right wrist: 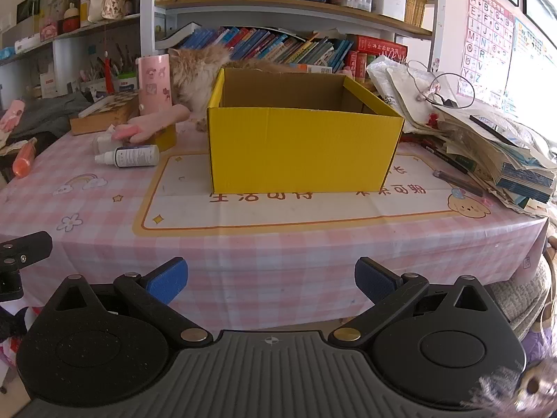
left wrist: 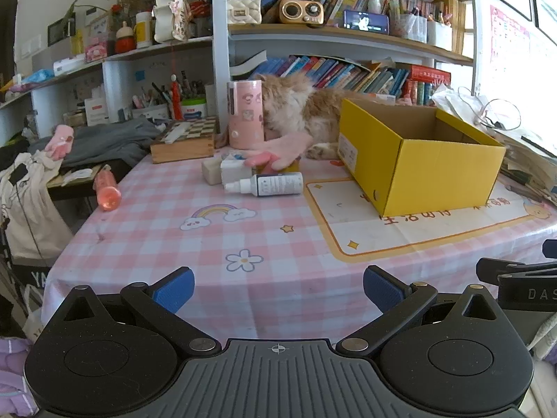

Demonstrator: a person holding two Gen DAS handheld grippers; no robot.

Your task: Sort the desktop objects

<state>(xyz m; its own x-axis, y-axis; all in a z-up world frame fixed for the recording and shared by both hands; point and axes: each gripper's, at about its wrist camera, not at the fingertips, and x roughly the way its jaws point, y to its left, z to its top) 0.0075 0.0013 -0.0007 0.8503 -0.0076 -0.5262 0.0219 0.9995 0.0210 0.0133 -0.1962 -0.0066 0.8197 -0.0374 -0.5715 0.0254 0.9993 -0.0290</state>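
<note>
The worktop [right wrist: 278, 244], covered in a pink checked cloth with cartoon prints, carries all items under inspection. The open yellow corrugated cardboard box [right wrist: 299, 149] stands near its middle, upright and apparently empty; it is judged light but stiff. Behind it lies a ginger-and-white long-haired cat [left wrist: 299, 104] (not an item for sorting). Left of the box, a tall pink printed cylinder [left wrist: 244, 115] stands upright. In front of it, a soft pink glove [left wrist: 275, 153] is draped over a small cluster of items; limp, best pinched at the cuff. Just beside that cluster, a white plastic dropper bottle with a dark label [left wrist: 266, 184] lies on its side, nozzle pointing left. Judged light, rigid and smooth, liable to roll; hold is best taken across the barrel. An orange bottle [left wrist: 107, 188] lies at the left edge.

The left tongs [left wrist: 278, 291] and right tongs [right wrist: 271, 282] both stand fully apart, empty, well short of every item.
</note>
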